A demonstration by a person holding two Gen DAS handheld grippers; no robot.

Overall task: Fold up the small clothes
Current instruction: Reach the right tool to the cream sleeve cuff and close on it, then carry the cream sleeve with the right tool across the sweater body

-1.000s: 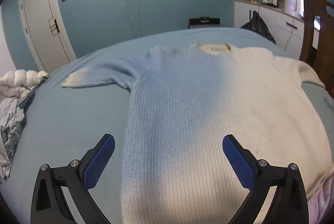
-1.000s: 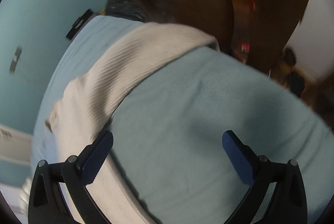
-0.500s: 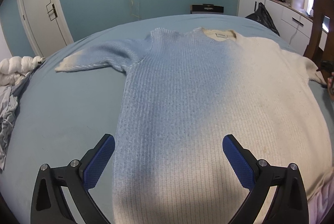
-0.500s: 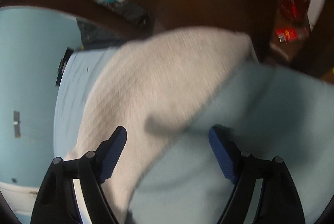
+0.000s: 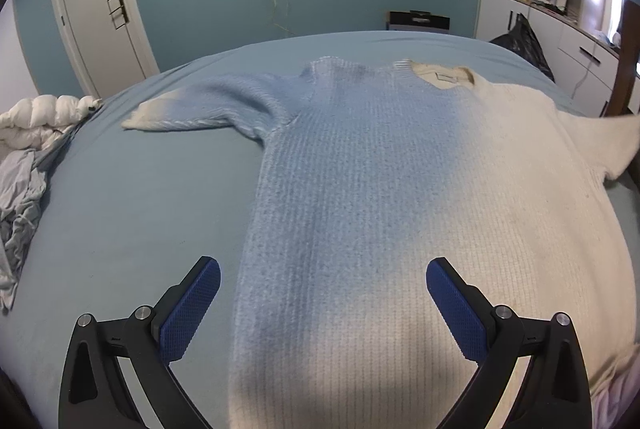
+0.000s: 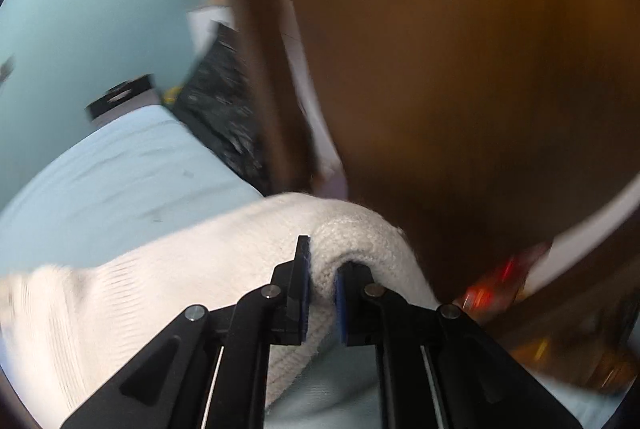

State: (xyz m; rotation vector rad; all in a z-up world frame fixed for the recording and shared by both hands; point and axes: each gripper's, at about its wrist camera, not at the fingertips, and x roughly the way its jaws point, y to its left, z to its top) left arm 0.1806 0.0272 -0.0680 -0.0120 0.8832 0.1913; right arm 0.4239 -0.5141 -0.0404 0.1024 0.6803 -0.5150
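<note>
Sweater (image 5: 392, 213) lies flat, front up, across the bed (image 5: 132, 205); left gripper (image 5: 323, 303) hovers over the hem with fingers spread wide, and the right sleeve (image 5: 612, 137) now lifts off the sheet. Over on the right wrist, the right gripper (image 6: 322, 279), open a second ago, has pinched the sleeve cuff (image 6: 360, 241), so the fold-in can start. The chair (image 6: 480, 69) looms close behind, with open room only inward.

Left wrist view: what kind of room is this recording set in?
Most likely a bedroom: a knit sweater lies spread on a bed with a blue sheet, a white door stands in the teal wall, and white built-in cabinets line the right side.
</note>
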